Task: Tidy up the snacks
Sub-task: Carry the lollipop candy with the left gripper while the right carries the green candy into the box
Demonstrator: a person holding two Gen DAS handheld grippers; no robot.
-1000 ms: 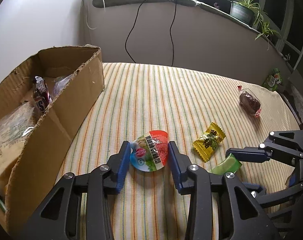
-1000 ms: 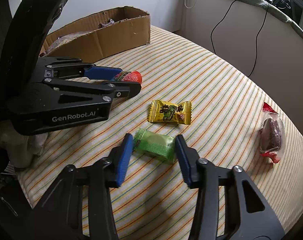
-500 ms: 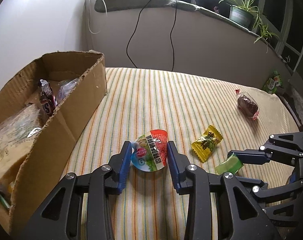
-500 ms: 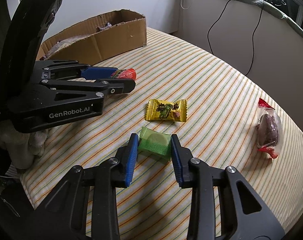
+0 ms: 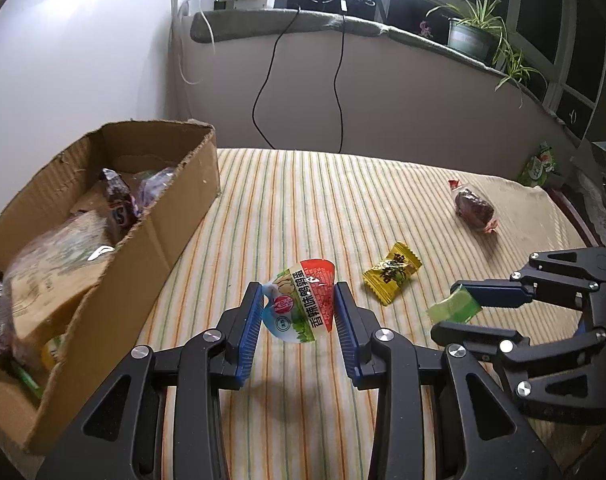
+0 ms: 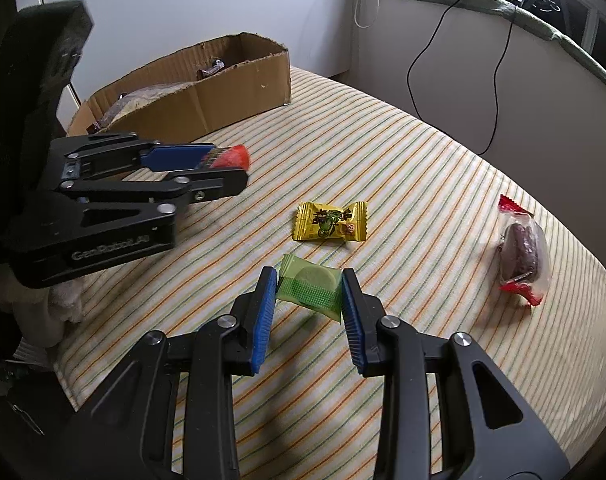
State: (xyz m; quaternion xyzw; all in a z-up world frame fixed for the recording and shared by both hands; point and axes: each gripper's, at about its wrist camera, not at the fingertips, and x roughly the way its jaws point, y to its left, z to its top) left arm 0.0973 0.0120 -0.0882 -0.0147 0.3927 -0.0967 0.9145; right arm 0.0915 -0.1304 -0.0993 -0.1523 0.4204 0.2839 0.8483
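The left gripper (image 5: 297, 316) is clamping a red, white and green snack cup (image 5: 301, 306) by its sides and holding it clear of the striped cloth (image 5: 287, 208), near the cardboard box (image 5: 171, 216)'s long wall. The right gripper (image 6: 309, 292) is squeezing a green wrapped sweet (image 6: 309, 288), on the far side of the cup from the box; whether it is off the cloth is hard to say.

The risk, as I judge it: the cup's foil lid is bowing between the pads, so it could be slipping or twisting out on the way to the box, and the slick wrapper could be sliding free if only loose film is being pinched. The two tools are working close together and could be knocking each other.

Farther from the box, a yellow wrapped candy (image 6: 329, 222) is lying flat, and beyond it a dark cake in clear wrap (image 6: 523, 250) with red ends. The box is already holding several packets.
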